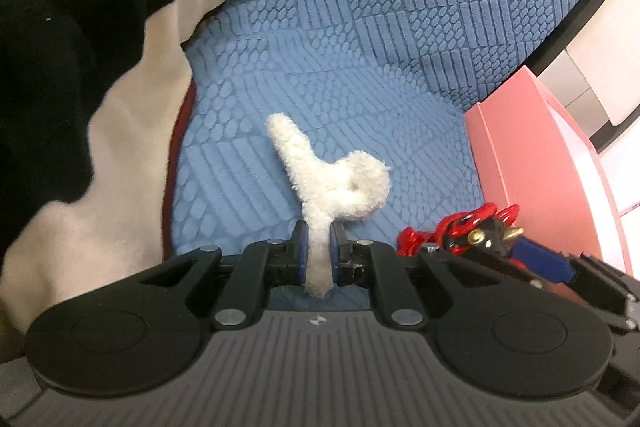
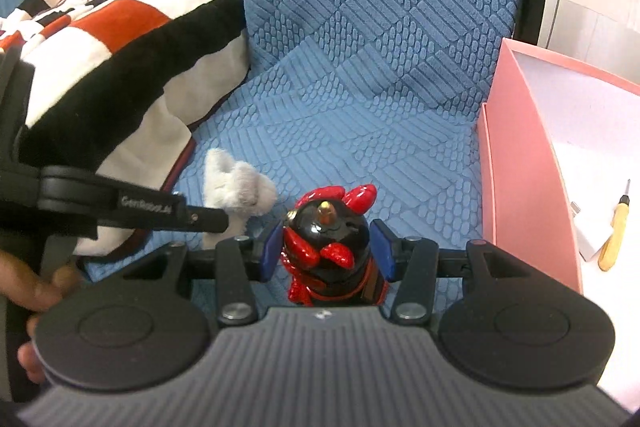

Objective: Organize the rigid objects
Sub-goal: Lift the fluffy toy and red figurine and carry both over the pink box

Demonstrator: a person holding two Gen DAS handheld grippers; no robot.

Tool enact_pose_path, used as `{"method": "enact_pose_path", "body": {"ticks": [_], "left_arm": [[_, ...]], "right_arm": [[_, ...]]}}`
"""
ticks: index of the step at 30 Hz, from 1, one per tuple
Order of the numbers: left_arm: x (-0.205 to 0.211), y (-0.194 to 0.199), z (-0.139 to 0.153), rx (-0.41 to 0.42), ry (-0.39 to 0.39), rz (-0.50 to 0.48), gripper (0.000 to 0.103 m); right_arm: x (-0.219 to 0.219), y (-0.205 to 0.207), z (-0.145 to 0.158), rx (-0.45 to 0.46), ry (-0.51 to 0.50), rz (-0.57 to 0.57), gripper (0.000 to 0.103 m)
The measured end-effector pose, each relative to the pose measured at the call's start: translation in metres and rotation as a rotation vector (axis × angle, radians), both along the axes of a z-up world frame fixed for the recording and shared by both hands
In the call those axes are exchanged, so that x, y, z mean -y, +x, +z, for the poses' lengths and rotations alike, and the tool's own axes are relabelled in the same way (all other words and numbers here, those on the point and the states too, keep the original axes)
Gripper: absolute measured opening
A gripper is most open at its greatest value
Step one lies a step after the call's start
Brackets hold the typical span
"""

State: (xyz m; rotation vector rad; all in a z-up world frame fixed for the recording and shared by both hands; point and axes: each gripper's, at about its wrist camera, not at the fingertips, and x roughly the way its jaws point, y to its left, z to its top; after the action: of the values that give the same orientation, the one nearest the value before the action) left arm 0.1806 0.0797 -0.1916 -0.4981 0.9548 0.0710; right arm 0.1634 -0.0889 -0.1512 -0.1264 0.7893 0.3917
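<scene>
L tool round fluffy toy

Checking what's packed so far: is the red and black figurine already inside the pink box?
No. The red and black figurine sits between the right claw's blue pads over the blue cushion, left of the pink box.

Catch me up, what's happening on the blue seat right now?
A person is holding a gripper in each hand over the blue cushion. The left gripper is shut on a white fuzzy piece. The right gripper has its pads on both sides of a red-and-black figurine; whether they press it is unclear. An open pink box at the right already holds a wooden-handled tool.
</scene>
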Motion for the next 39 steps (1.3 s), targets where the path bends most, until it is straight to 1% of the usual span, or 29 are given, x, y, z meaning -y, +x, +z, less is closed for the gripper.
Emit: {"method": "enact_pose_path", "body": {"ticks": [2,6,11,13,14,15,17,21,32,34,36,37,39], "left_arm": [[-0.001,0.000,0.000,-0.008,0.005,0.002,0.014],[-0.003,0.003,-0.003,-0.010,-0.013,0.020,0.014],[0.000,0.009,-0.004,-0.005,-0.013,-0.002,0.014],[0.000,0.012,-0.004,-0.007,-0.021,-0.009,0.019],[0.000,0.013,-0.005,-0.009,-0.026,-0.007,0.027],[-0.001,0.014,-0.006,-0.014,-0.034,-0.002,0.037],[-0.003,0.016,-0.008,-0.020,-0.042,0.002,0.045],[-0.002,0.019,-0.006,-0.007,-0.044,-0.011,0.045],[-0.003,0.026,-0.010,0.002,-0.057,-0.020,0.045],[-0.003,0.027,-0.010,0.004,-0.055,-0.016,0.048],[-0.002,0.027,-0.010,0.010,-0.058,-0.017,0.053],[-0.002,0.028,-0.009,0.015,-0.060,-0.019,0.054],[-0.002,0.028,-0.009,0.023,-0.057,-0.021,0.059]], "right_arm": [[0.003,-0.001,0.000,0.006,0.000,-0.010,0.051],[0.004,0.002,-0.004,-0.007,0.014,-0.028,0.050],[0.000,0.004,-0.006,0.012,0.005,-0.034,0.051],[-0.002,0.004,-0.006,0.019,-0.003,-0.031,0.051],[-0.004,0.005,-0.007,0.021,-0.016,-0.025,0.052],[-0.005,0.005,-0.008,0.025,-0.033,-0.015,0.052],[-0.009,0.006,-0.010,0.034,-0.071,0.003,0.055],[-0.008,0.009,-0.015,0.004,-0.060,0.005,0.057],[-0.008,0.009,-0.018,0.014,-0.063,0.016,0.058],[-0.009,0.010,-0.019,0.007,-0.071,0.023,0.059],[-0.009,0.011,-0.021,-0.003,-0.074,0.027,0.061],[-0.010,0.012,-0.022,-0.009,-0.074,0.026,0.063],[-0.009,0.013,-0.024,-0.018,-0.071,0.024,0.063]]}}
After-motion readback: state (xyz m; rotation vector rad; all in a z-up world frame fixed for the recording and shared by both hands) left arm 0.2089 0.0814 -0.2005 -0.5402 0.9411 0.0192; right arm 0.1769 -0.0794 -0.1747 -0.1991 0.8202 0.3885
